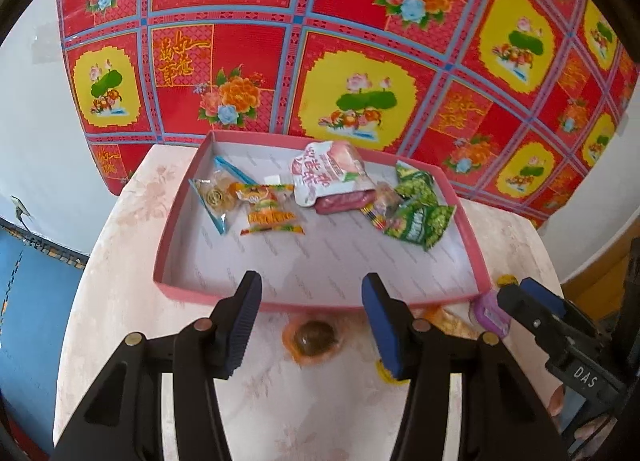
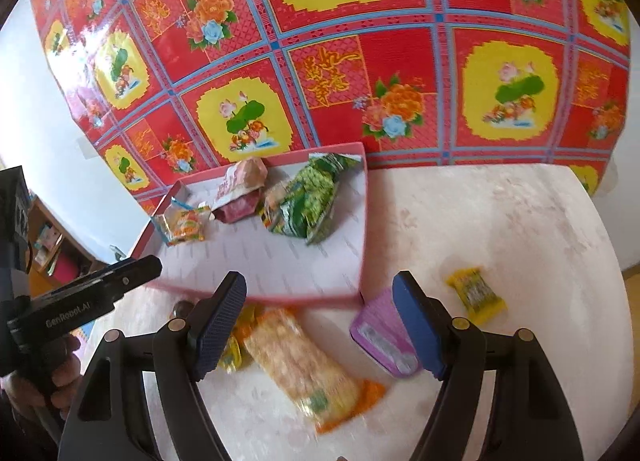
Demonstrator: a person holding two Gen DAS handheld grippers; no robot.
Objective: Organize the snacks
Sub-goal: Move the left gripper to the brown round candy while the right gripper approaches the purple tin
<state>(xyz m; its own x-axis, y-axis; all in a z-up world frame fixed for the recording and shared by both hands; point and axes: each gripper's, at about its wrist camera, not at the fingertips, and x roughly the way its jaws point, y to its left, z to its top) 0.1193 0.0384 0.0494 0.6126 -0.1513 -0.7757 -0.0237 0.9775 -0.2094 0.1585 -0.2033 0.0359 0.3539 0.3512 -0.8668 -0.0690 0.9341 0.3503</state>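
Observation:
A pink shallow tray (image 1: 320, 299) on the table holds several snacks: a white-and-pink pouch (image 1: 324, 173), green packets (image 1: 420, 217), an orange-yellow packet (image 1: 268, 215) and a clear blue-edged packet (image 1: 216, 197). My left gripper (image 1: 314, 323) hangs open above a round brown sweet in an orange wrapper (image 1: 314, 343) that lies in front of the tray. My right gripper (image 2: 320, 325) stands open over a long orange packet (image 2: 304, 369) and a purple packet (image 2: 380, 337), touching neither. A yellow sweet (image 2: 476, 295) lies further right. Small yellow packets (image 2: 234, 353) peek out behind the left finger.
The pale marbled table (image 2: 500, 221) has bare surface right of the tray. A red flowered cloth (image 2: 360, 61) hangs behind it. A finger of the left gripper (image 2: 120, 281) reaches in by the tray's near left corner, held by a hand (image 2: 64, 373).

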